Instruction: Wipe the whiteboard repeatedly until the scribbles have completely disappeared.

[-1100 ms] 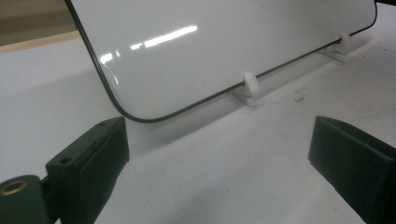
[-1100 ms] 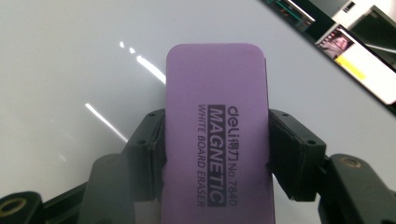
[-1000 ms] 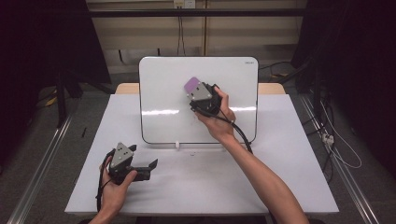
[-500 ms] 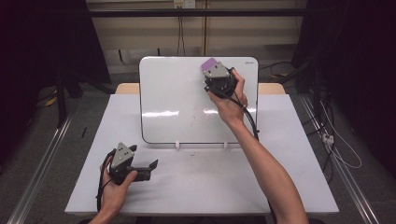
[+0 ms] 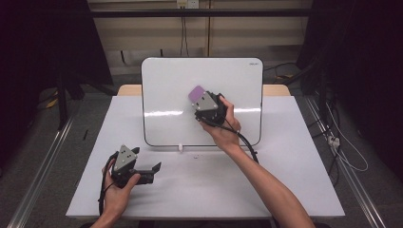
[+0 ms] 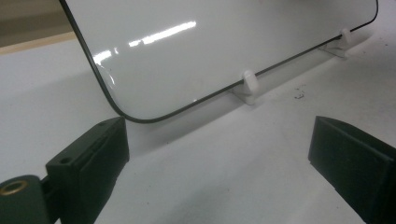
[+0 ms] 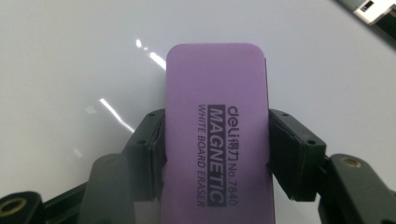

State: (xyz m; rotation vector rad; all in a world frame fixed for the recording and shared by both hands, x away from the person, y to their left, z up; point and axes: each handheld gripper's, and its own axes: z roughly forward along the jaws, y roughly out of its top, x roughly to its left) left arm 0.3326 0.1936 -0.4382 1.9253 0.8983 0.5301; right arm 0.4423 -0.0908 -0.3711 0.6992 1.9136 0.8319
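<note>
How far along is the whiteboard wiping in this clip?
The whiteboard looks clean, with no marks visible. The right gripper is clamped on the purple eraser, holding it at the board face. The left gripper, open, rests on the table. Putting the eraser down seems left.

Glossy board, matt desk
The whiteboard (image 5: 166, 95) shines glossy; the purple whiteboard eraser (image 7: 217, 140) looks smooth plastic; the white desk (image 5: 294, 180) is matt.
</note>
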